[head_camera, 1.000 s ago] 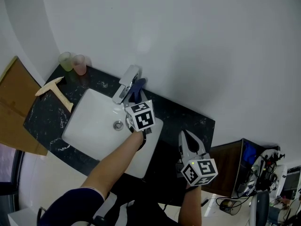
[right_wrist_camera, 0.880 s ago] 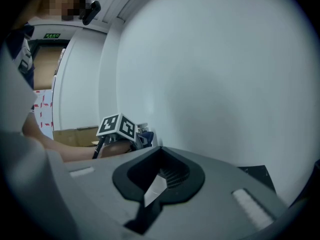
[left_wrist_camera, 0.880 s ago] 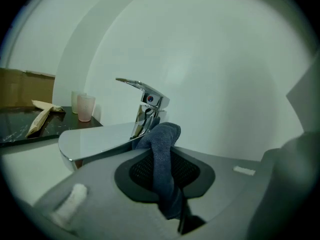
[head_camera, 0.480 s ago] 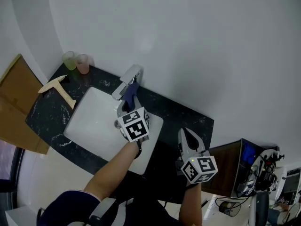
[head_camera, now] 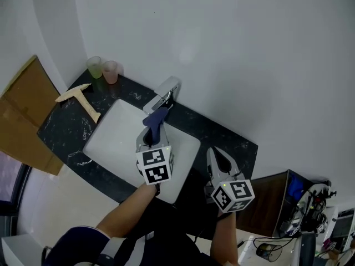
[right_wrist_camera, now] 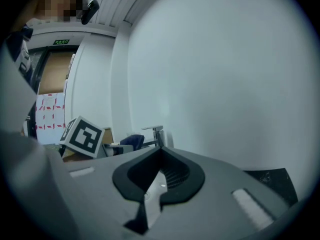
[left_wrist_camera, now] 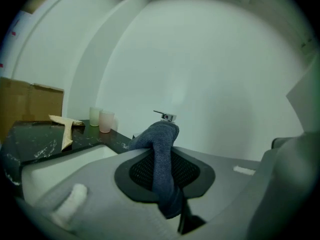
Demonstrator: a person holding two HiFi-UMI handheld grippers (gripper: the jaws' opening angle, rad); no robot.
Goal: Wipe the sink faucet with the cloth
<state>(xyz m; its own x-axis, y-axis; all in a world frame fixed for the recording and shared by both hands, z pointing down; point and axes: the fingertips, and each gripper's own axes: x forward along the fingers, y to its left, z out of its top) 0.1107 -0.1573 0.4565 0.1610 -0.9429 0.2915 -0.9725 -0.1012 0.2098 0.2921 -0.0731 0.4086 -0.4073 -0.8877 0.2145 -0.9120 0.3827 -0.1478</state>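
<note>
Our left gripper (head_camera: 148, 140) clamps the cloth (head_camera: 156, 121) near the faucet (head_camera: 165, 92), our right gripper (head_camera: 217, 158) has its jaws together on nothing, and we judge the wiping unfinished

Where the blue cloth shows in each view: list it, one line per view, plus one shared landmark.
Head view: cloth at centre, clamped in the left tool, just below the faucet.
Left gripper view: cloth dead centre between the jaws, faucet tip just behind.
Right gripper view: cloth small, left of centre, beside the faucet.
Shared landmark: the faucet.
</note>
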